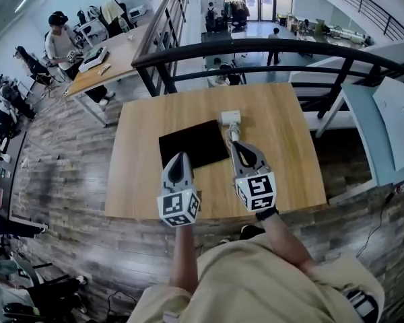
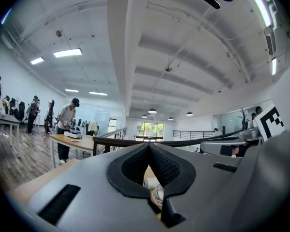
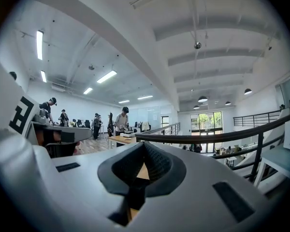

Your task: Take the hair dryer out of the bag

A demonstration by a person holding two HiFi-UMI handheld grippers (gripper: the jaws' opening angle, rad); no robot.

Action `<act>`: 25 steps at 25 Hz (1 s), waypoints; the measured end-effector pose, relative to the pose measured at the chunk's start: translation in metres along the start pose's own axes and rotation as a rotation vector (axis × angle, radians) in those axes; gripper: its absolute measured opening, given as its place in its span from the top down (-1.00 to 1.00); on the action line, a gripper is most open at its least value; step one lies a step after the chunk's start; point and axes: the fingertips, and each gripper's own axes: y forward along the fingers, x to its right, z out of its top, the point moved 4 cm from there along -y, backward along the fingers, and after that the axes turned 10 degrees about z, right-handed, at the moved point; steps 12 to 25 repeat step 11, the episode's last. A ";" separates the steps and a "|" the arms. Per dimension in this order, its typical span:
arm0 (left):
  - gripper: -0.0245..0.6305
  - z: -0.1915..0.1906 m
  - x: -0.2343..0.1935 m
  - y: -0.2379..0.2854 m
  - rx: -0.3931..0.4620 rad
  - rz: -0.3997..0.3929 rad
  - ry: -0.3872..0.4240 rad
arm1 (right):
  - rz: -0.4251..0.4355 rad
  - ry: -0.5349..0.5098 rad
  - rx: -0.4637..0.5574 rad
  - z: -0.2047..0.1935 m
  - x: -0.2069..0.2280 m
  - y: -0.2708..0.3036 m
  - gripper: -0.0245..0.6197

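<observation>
A flat black bag [image 1: 194,144] lies in the middle of the wooden table [image 1: 286,160]. Just behind its right corner sits the white hair dryer [image 1: 230,117], with its pale cord [image 1: 229,134] coiled toward me. My left gripper [image 1: 180,156] hovers over the bag's near edge, jaws closed with nothing between them. My right gripper [image 1: 233,143] is beside the bag's right edge, close to the cord, and is also closed and empty. In the left gripper view the gripper [image 2: 149,147] points level, and the cord [image 2: 157,195] shows through a gap below its tips. The right gripper [image 3: 144,144] likewise points level.
A black railing [image 1: 256,46] runs behind the table's far edge. A pale grey desk [image 1: 384,133] stands to the right. People work at a long wooden table [image 1: 114,56] at the far left. The table's near edge is just below both grippers.
</observation>
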 end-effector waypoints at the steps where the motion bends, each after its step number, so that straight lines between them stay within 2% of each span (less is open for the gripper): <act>1: 0.89 0.002 0.006 0.004 -0.001 0.004 0.000 | 0.010 0.004 -0.005 0.001 0.005 -0.001 0.88; 6: 0.89 -0.003 0.027 0.027 -0.017 0.041 -0.018 | 0.050 0.007 -0.002 0.000 0.031 -0.001 0.88; 11: 0.89 -0.013 0.038 0.044 -0.056 0.050 0.007 | 0.069 0.009 0.014 -0.005 0.046 0.002 0.88; 25: 0.89 -0.013 0.038 0.044 -0.056 0.050 0.007 | 0.069 0.009 0.014 -0.005 0.046 0.002 0.88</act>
